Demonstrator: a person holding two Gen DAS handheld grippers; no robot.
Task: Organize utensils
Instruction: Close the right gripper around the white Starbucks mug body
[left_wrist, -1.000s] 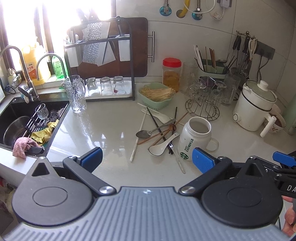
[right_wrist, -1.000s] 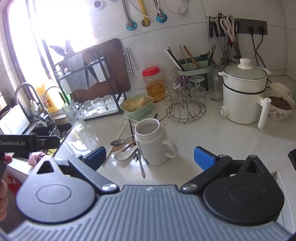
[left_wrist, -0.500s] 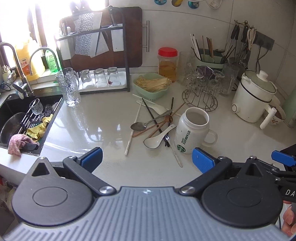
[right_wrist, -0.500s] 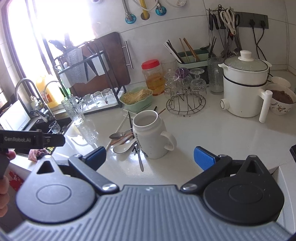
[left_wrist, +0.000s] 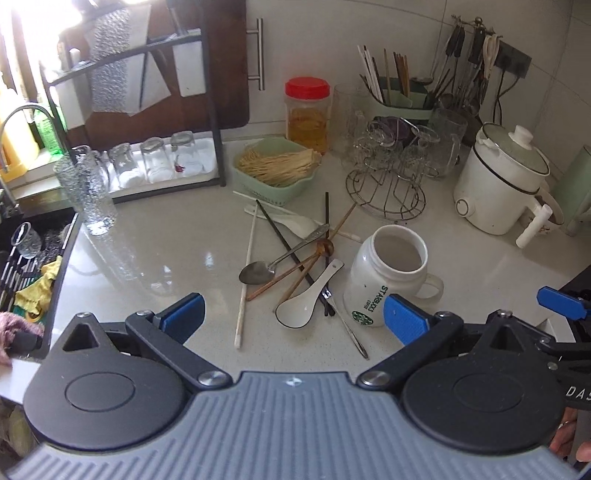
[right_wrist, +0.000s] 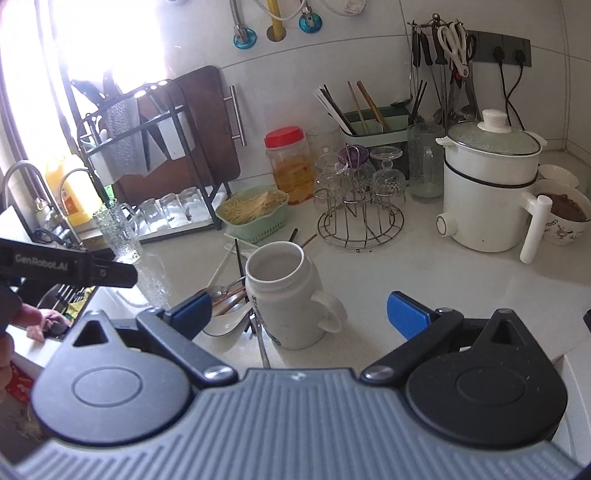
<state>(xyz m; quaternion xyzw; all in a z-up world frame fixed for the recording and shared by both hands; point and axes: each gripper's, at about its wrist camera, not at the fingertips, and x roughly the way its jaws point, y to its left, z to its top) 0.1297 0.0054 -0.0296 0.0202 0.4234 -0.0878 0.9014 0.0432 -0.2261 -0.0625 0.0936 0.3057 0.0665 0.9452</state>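
Here: utensils (left_wrist: 295, 266) crisscrossed beside white mug (left_wrist: 388, 277).

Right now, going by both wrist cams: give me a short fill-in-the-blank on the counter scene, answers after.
1. The white mug stands upright and holds ____ utensils.
2. The jar behind the green basket has a ____ lid.
3. The white ceramic spoon lies on the counter just ____ of the mug in the left wrist view.
4. Both the left tool and the right tool are ____.

Answers: no; red; left; open
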